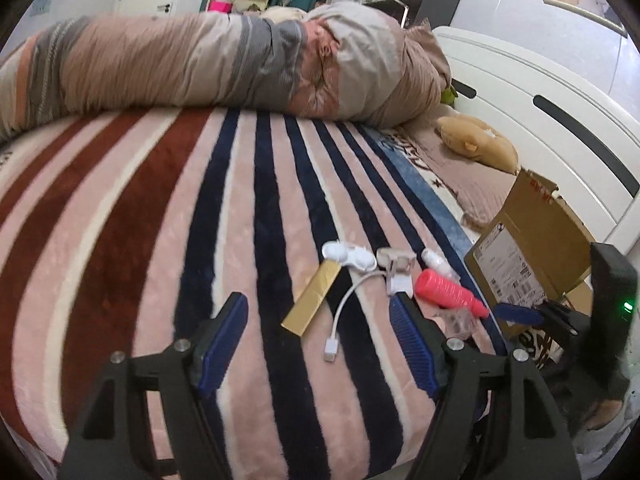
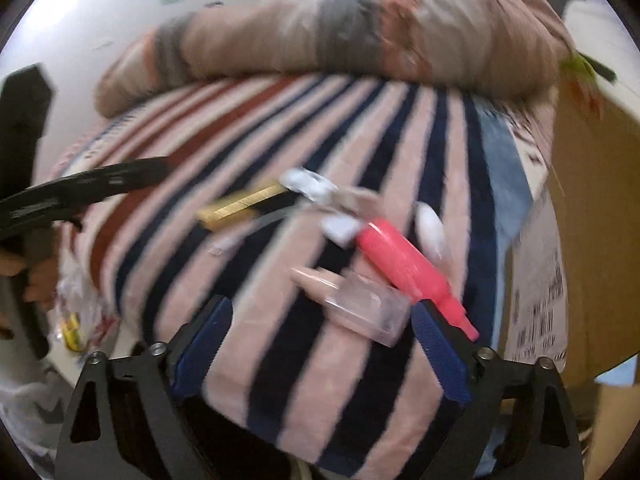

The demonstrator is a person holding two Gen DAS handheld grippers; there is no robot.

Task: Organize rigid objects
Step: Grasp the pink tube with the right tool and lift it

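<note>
Small objects lie on a striped blanket [image 1: 160, 208]: a gold box [image 1: 314, 298], a white cable [image 1: 346, 312], a white plastic piece [image 1: 350, 257], a clear clip [image 1: 398, 270], a pink ridged bottle [image 1: 446, 292] and a clear plastic case [image 1: 460, 322]. My left gripper [image 1: 320, 322] is open, just short of the gold box and cable. My right gripper [image 2: 320, 340] is open, close to the clear case [image 2: 366, 312] and the pink bottle [image 2: 404, 260]; the gold box [image 2: 240, 206] lies farther left. The right wrist view is blurred.
An open cardboard box [image 1: 532, 240] stands at the blanket's right edge, also in the right wrist view [image 2: 592, 220]. A rolled quilt [image 1: 224, 60] lies across the far side. A tan plush toy [image 1: 478, 140] and a white headboard [image 1: 540, 92] are at the right.
</note>
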